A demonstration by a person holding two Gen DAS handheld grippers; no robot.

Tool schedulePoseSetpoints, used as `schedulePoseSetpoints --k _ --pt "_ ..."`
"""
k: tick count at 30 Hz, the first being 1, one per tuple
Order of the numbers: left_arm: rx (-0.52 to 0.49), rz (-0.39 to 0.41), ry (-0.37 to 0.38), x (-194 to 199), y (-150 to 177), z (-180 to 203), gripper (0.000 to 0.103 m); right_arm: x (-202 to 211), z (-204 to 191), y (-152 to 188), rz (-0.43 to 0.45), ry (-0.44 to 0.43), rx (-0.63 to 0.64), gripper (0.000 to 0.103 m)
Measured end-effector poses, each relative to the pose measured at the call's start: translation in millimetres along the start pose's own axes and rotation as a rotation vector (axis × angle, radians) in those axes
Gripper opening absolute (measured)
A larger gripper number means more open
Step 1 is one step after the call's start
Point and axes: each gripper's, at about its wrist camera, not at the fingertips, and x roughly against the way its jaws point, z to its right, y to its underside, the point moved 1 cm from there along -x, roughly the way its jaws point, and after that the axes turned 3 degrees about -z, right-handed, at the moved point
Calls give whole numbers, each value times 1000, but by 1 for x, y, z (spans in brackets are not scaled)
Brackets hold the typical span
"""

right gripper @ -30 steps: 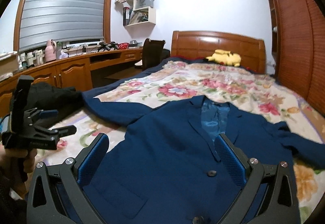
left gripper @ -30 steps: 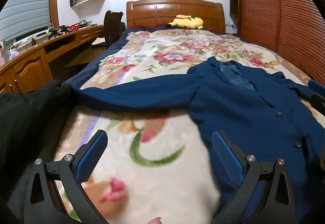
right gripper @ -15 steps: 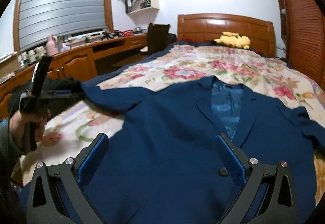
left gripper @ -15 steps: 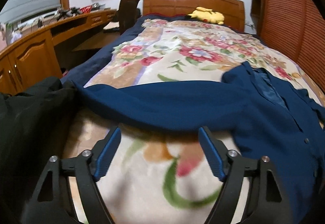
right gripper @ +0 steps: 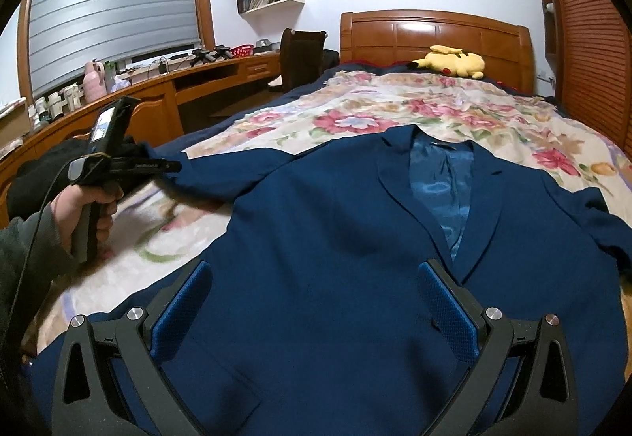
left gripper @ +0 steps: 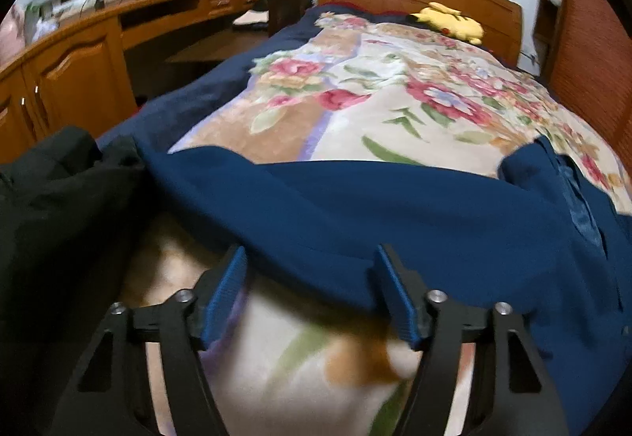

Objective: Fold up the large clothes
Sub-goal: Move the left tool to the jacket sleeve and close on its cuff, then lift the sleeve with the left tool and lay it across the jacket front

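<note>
Bedroom with a floral blanket [right gripper: 454,112] covering the bed; a navy jacket [right gripper: 335,238] lies on it face up, spread flat, both sleeves out; no fold is visible, so the task appears barely begun; left gripper [left gripper: 310,290], fingers parted, straddles the sleeve [left gripper: 316,207] edge, unclamped; right gripper [right gripper: 312,301] hovers wide apart over the jacket's lower front, holding nothing.

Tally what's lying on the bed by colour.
Blue: 1, the jacket
Black: 1, the dark garment at the bed's left edge
Yellow: 1, the plush toy by the headboard
Floral: 1, the blanket
Total: 4
</note>
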Motion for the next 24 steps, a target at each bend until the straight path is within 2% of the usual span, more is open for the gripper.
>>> schedulePoseSetpoints --k 3,8,9,10,11,12,13,16,20,24 --pt "70 -23 3 -9 -7 -13 64 -1 0 1 -2 -2 -1 103" --pt "130 -86 4 -22 -5 -24 62 2 -1 2 -1 -7 -9 103" --pt "139 -94 15 -25 -4 -25 51 3 -1 1 0 -7 -10 103" --pt "145 -97 27 -26 -4 -25 34 3 -1 2 2 -7 -10 103" --pt "152 -98 42 -26 -4 -24 25 4 -2 2 2 -7 -10 103" --pt "154 -91 63 -24 -4 -23 9 4 -1 1 2 -7 -11 103" --pt "147 -78 79 -20 -6 -19 4 5 -2 2 2 -7 -11 103" --pt "92 -54 67 -7 -11 -3 3 5 -2 1 4 -8 -12 103" --pt "23 -6 110 26 -17 27 3 9 2 -3 11 -9 -21 103" --pt "-100 61 164 71 -18 78 3 20 11 -5 23 0 -32 103"
